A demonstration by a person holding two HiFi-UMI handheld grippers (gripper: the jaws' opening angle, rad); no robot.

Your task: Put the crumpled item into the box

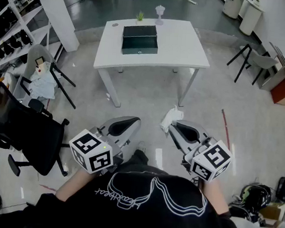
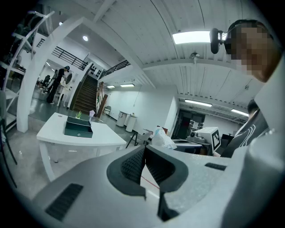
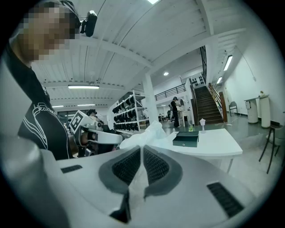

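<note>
Left tongs [image 2: 144,150]: pressed together, nothing between the pads; low and left of centre in the head view, over the floor [image 1: 149,91].
Right tongs [image 3: 141,150]: pinching the crumpled item [image 1: 172,116], with the jaws nearly together on its thin white material; low and right of centre in the head view, beside the left tongs.
Crumpled item: white and bunched, sticking out past the tips of the right tongs; in the air above the floor, well short of the counter [image 1: 182,44].
Box [image 1: 139,39]: dark and rectangular, lying on the counter in the upper middle of the head view; well apart from both tongs.
Counter: white top on white legs, carrying the box, a small green plant [image 1: 140,16] and a pale stemmed ornament [image 1: 160,11] at its far edge.
Left side of the head view: black office chair [image 1: 25,130] near the left tongs, with shelving [image 1: 8,28] in the upper left corner.
</note>
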